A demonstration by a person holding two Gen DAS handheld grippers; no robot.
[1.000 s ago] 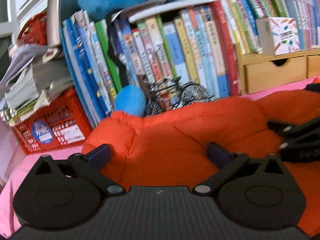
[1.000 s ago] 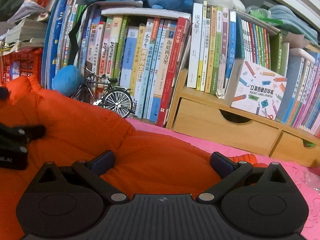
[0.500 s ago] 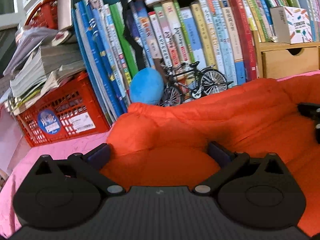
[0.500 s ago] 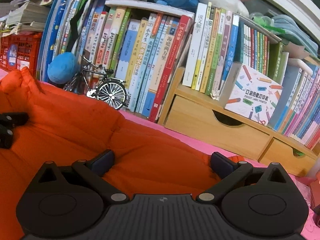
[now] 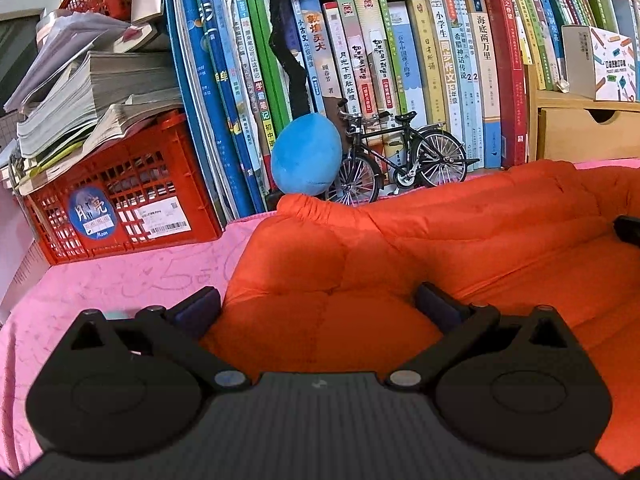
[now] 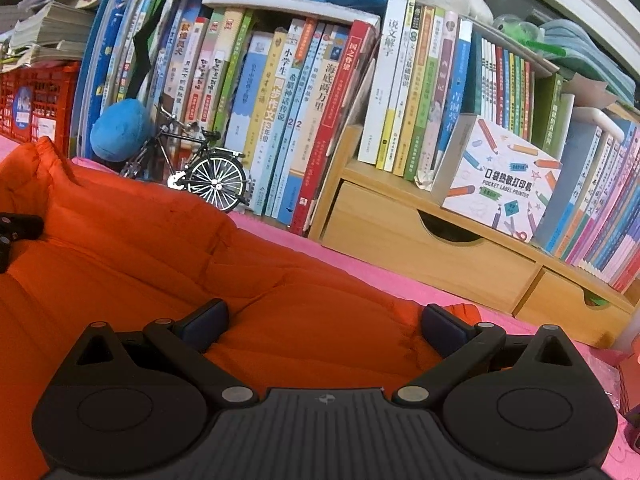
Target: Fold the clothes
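an orange puffy jacket (image 5: 420, 248) lies spread on a pink cloth (image 5: 120, 280) that covers the surface, its far edge bunched up near the back, just in front of a row of books (image 5: 400, 60) standing along the rear edge. the left gripper (image 5: 320, 304) sits low over the jacket's left end with its jaws wide apart, the padded cloth bulging between the fingers but not pinched. the right gripper (image 6: 324, 320) is over the jacket's right end, jaws likewise spread wide with nothing clamped; the jacket's right edge ends just past its right finger, where pink cloth shows. a small model bicycle (image 5: 400, 160) stands behind the jacket against the books, with a blue plush ball (image 5: 306, 156) just left of it. a red crate (image 5: 120, 200) topped with stacked papers sits at the back left corner, and a wooden drawer unit (image 6: 432, 248) holding more books and a white printer box (image 6: 500, 184) stands at the back right
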